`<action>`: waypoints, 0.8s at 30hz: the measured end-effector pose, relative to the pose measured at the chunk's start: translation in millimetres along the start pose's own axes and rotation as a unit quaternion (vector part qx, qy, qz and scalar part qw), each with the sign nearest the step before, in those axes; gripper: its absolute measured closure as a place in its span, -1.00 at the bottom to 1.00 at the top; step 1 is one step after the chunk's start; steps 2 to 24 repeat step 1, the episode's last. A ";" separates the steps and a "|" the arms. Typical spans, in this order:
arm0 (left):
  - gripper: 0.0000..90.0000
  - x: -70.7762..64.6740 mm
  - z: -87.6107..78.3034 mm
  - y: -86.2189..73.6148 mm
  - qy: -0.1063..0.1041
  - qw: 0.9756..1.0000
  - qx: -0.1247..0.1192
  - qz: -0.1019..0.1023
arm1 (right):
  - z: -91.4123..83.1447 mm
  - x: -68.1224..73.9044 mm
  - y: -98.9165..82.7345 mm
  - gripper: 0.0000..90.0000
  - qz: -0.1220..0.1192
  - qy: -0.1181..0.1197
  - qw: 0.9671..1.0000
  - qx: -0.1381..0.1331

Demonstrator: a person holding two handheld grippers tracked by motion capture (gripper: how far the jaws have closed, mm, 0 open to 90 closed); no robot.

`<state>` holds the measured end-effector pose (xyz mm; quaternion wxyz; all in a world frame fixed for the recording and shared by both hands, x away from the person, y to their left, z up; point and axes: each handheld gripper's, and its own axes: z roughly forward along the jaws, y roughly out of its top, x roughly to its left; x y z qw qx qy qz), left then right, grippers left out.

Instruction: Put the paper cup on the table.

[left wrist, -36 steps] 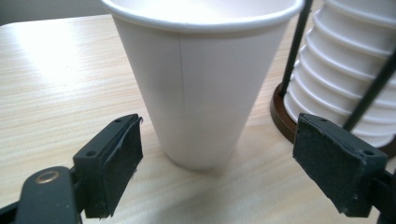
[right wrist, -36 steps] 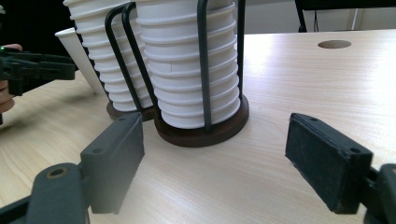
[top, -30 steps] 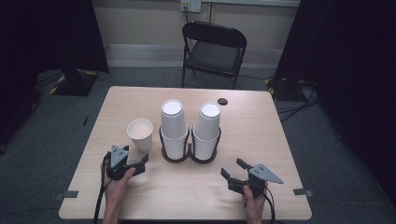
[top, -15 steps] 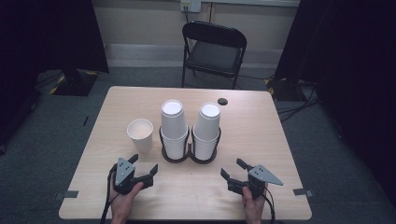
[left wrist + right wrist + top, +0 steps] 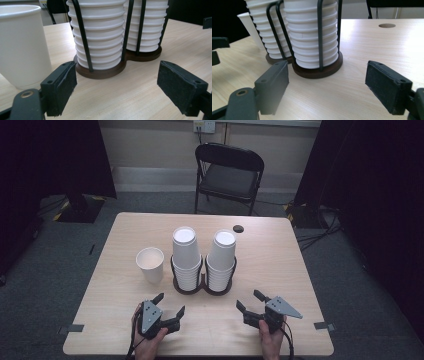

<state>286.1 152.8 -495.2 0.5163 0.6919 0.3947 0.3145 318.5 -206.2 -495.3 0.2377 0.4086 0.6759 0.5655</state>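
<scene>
Both grippers wait near the table's front edge, jaws apart, nothing held.

Wooden table carries the twin cup holder with two paper cup stacks; single paper cup stands upright just left of it; left gripper and right gripper both gape empty, facing the holder.

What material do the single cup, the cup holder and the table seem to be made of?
Single cup: probably paper, matte white, with a thin rolled rim.
Cup holder: a dark brown base, likely wood or plastic with a smooth finish, and thin black rods that look like coated metal wire.
Table: pale wood-grain top, probably laminate; its even, slightly glossy surface suggests so.
</scene>
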 end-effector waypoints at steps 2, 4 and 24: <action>-0.65 -0.2 0.0 -0.2 0.002 1.000 -0.002 -0.001 | 0.9 0.4 0.4 -0.60 0.000 -0.007 1.000 0.006; -0.65 -0.2 0.0 -0.2 0.002 1.000 -0.002 -0.001 | 0.9 0.4 0.4 -0.60 0.000 -0.007 1.000 0.006; -0.65 -0.2 0.0 -0.2 0.002 1.000 -0.002 -0.001 | 0.9 0.4 0.4 -0.60 0.000 -0.007 1.000 0.006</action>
